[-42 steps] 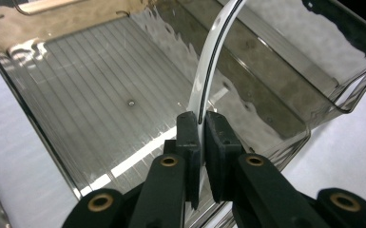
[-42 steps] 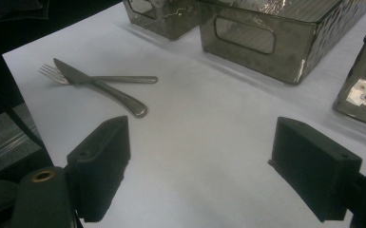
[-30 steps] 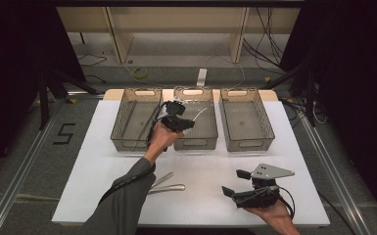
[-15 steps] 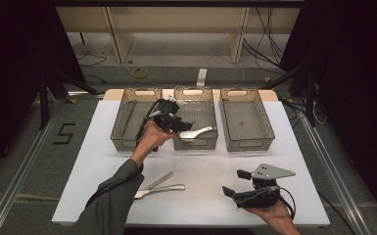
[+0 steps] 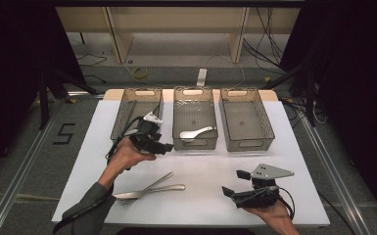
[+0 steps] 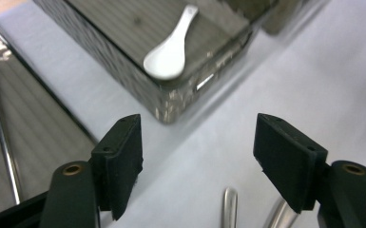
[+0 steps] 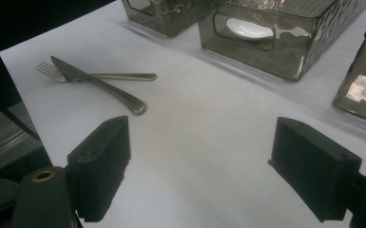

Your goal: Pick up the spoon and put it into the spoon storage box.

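White spoon (image 5: 196, 132) sits in middle bin (image 5: 195, 143) of 3, left gripper (image 5: 160, 146) just left of that bin's near corner, fingers spread and empty; crossed knife (image 5: 149, 190) and fork (image 5: 147, 184) lie nearer it than right gripper (image 5: 235, 183), also spread.

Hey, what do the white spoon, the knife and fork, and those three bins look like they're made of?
White spoon: glossy and opaque, likely glazed ceramic, possibly melamine.
Knife and fork: polished metal with mirror-like highlights, probably stainless steel.
Bins, such as the middle bin: smoky, see-through walls with wavy reflections and a ribbed floor, most likely tinted clear plastic.
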A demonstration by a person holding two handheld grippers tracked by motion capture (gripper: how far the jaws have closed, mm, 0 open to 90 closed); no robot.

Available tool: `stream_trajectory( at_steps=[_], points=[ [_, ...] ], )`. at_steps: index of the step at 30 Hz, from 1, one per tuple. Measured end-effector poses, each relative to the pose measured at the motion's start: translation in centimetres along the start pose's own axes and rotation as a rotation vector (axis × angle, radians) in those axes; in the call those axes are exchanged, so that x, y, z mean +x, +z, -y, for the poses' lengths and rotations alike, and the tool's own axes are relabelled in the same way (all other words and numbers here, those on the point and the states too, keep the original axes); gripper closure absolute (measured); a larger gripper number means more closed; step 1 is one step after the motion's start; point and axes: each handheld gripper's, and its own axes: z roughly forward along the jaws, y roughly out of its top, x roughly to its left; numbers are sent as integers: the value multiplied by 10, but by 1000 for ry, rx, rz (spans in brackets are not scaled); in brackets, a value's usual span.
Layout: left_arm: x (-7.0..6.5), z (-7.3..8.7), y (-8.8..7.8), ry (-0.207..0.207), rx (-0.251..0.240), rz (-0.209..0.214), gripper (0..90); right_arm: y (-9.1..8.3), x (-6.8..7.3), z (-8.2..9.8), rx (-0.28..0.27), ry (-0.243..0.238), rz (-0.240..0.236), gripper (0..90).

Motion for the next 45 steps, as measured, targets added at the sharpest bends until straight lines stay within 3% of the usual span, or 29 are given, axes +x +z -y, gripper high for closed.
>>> stream_trajectory(
  at_steps=[3,7,19,33,45],
  points=[
    [-6,10,-1,52,45,-13,305,0,0,0,-1,-3,1,216],
    [-10,21,-3,87,88,-20,288,0,0,0,0,0,2,216],
    [-14,51,-14,111,174,-18,234,0,1,0,5,-8,-1,216],
    [-25,62,-10,152,245,-24,202,0,0,0,2,-9,-4,216],
    [-38,64,-8,211,274,11,197,0,0,0,5,-8,-3,217]
  ],
)
